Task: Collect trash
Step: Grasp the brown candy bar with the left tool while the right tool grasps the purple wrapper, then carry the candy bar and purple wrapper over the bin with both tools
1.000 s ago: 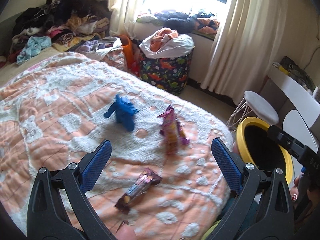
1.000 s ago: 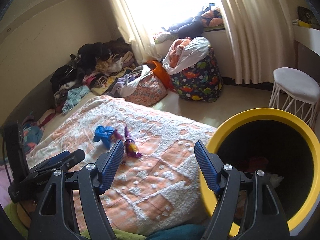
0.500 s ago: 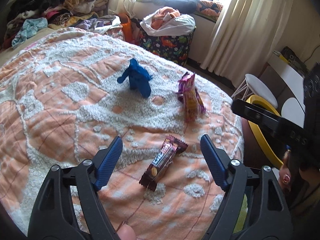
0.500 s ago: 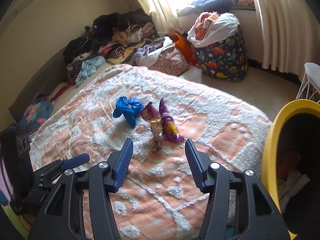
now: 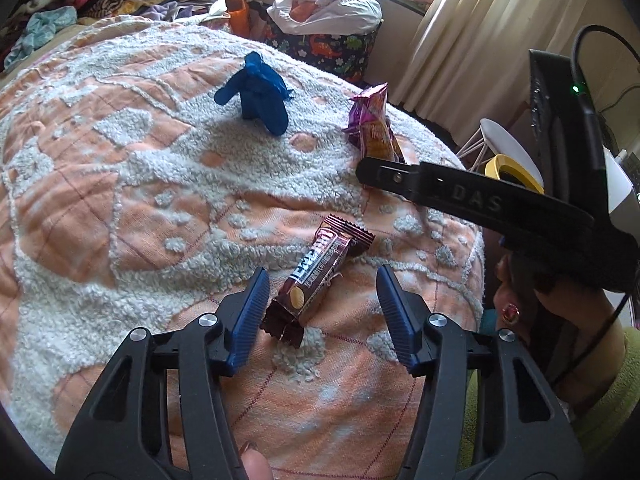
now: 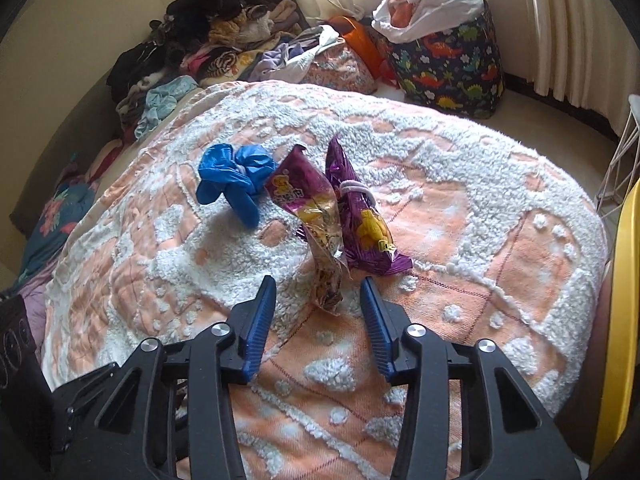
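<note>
A brown candy bar wrapper (image 5: pixel 320 272) lies on the orange and white bedspread (image 5: pixel 120 200). My left gripper (image 5: pixel 322 286) is open, its jaws on either side of the wrapper's near end. A purple and yellow snack bag (image 6: pixel 340 224) lies crumpled on the bedspread (image 6: pixel 480 220); it also shows in the left wrist view (image 5: pixel 372 124). My right gripper (image 6: pixel 318 292) is open just before the bag's near tip. A crumpled blue glove (image 6: pixel 236 178) lies behind the bag, also in the left wrist view (image 5: pixel 260 94).
A yellow-rimmed bin (image 6: pixel 624 320) stands off the bed's right edge, also seen in the left wrist view (image 5: pixel 514 170). A dinosaur-print laundry basket (image 6: pixel 448 60) and clothes piles (image 6: pixel 208 40) lie beyond the bed. A white stool (image 5: pixel 504 146) stands by the curtains.
Both grippers have moved forward and down toward the bed. The left now straddles the candy wrapper; the right has turned from the bin and closed in on the snack bag.
</note>
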